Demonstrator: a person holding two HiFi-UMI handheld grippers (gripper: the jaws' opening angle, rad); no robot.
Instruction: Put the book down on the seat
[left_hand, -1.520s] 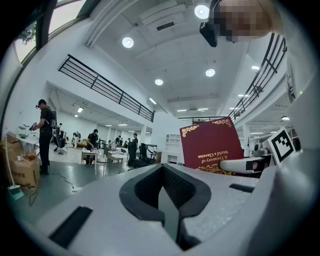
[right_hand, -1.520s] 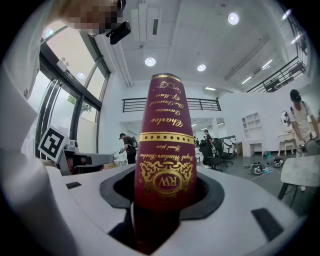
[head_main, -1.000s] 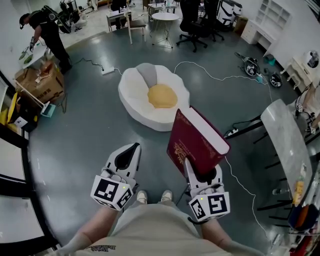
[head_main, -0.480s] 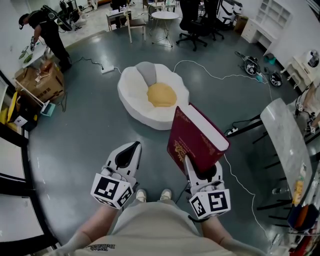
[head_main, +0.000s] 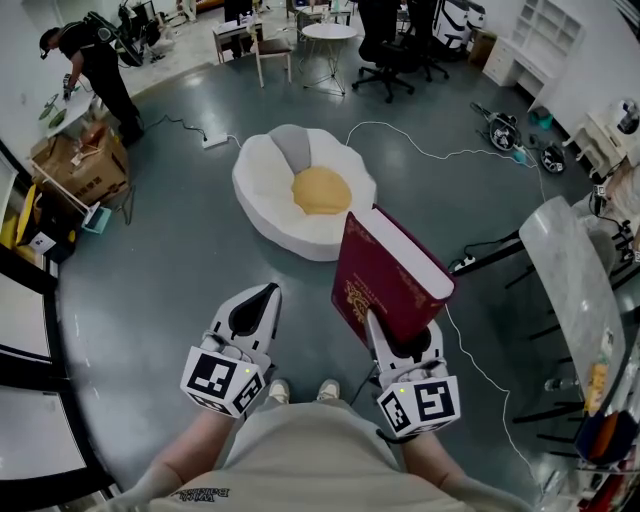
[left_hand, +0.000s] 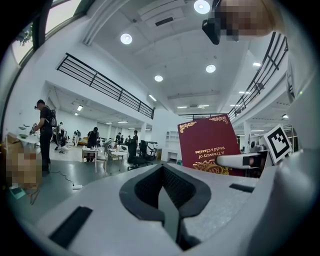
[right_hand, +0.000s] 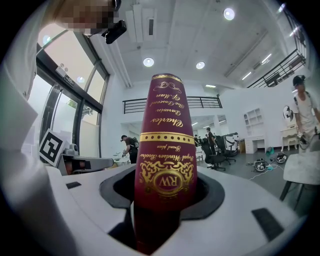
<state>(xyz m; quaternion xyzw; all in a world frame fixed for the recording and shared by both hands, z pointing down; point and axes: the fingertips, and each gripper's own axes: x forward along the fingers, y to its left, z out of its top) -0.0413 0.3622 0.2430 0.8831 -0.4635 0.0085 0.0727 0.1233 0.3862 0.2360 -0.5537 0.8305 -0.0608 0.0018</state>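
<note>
While my right gripper (head_main: 404, 345) clenches the maroon gold-lettered hardcover book (head_main: 392, 278) upright by its lower end, well short of the white egg-shaped seat (head_main: 262, 190), I fear it tips out, top-heavy; my left gripper (head_main: 248, 318) sits closed, empty.

A big open workspace is shown: tables (head_main: 330, 33), office chairs (head_main: 388, 55), shelves (head_main: 548, 28) and floor cables (head_main: 440, 157) are seen.
</note>
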